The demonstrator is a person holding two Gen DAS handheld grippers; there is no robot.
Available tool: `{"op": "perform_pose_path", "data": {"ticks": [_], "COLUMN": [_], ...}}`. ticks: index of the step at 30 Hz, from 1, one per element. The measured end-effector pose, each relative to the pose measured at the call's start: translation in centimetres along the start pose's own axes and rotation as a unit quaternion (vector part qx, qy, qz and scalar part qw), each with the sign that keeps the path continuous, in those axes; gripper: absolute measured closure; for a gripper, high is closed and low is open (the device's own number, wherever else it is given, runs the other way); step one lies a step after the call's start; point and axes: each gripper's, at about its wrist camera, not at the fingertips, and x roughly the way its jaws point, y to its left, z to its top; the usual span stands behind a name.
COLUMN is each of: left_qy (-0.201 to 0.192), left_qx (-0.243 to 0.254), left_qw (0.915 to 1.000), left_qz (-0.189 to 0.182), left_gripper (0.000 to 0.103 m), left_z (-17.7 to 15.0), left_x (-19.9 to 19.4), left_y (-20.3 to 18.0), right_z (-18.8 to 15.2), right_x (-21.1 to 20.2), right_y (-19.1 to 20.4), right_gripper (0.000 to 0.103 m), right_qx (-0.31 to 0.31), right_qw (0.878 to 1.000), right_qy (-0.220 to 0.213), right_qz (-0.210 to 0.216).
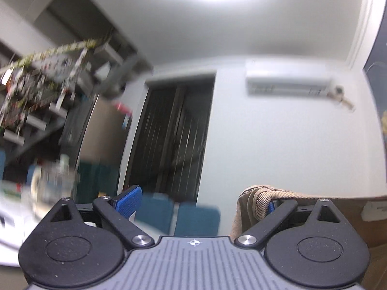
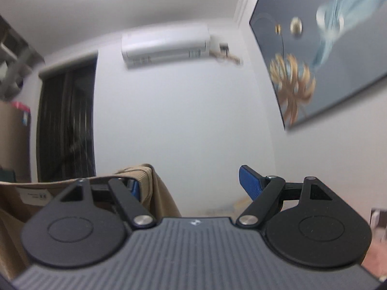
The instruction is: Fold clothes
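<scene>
1. The left gripper (image 1: 198, 201) points up toward the white wall; its jaws are spread wide.
2. The tan ribbed fabric garment (image 1: 254, 205) hangs over its right blue finger pad only.
3. The right gripper (image 2: 193, 183) also has spread jaws, with the same garment (image 2: 154, 188) draped on its left pad.

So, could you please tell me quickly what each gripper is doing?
Left gripper: open, tan garment hooked over one finger.
Right gripper: open, same garment draped on one finger.
</scene>
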Motion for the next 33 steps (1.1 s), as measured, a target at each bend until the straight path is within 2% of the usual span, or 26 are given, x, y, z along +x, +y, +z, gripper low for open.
{"op": "perform_pose_path", "data": {"ticks": [5, 7, 9, 12, 17, 22, 29, 33], "left_qy": [-0.03, -0.026, -0.002, 0.037, 0.1, 0.152, 0.193, 0.21], "left_qx": [-0.002, -0.01, -0.019, -0.017, 0.005, 0.028, 0.058, 0.079], "left_qw": [0.999, 0.9986, 0.9981, 0.9966, 0.9925, 0.9859, 0.9788, 0.9742], "left_qz": [-0.032, -0.044, -0.059, -0.072, -0.071, -0.063, -0.037, -0.024], "left_gripper": [0.006, 0.006, 0.006, 0.006, 0.006, 0.006, 0.006, 0.005], "left_z": [8.6, 11.1, 12.9, 13.4, 6.4, -1.7, -17.7, -26.9], "left_x": [-4.6, -6.5, -7.7, -7.7, -2.3, 4.5, 18.3, 27.1], "left_y": [-0.4, -0.4, -0.5, -0.4, -2.1, -4.5, -9.6, -13.8], "right_z": [7.6, 9.8, 11.2, 11.6, 7.5, 0.1, -13.1, -20.6], "right_x": [-6.2, -8.7, -10.7, -11.5, -8.1, -1.9, 13.0, 22.8], "right_y": [-0.8, -1.2, -1.6, -2.2, -3.3, -4.6, -5.9, -6.7], "right_gripper": [0.023, 0.023, 0.021, 0.021, 0.021, 0.021, 0.021, 0.023], "right_qx": [-0.004, 0.0, 0.004, -0.005, -0.016, -0.012, -0.026, -0.039], "right_qw": [0.999, 0.999, 0.998, 0.999, 0.999, 0.995, 0.982, 0.976], "right_qy": [-0.041, -0.053, -0.056, -0.032, 0.037, 0.095, 0.186, 0.209], "right_qz": [-0.004, -0.005, -0.008, -0.014, -0.009, -0.007, -0.021, -0.034]}}
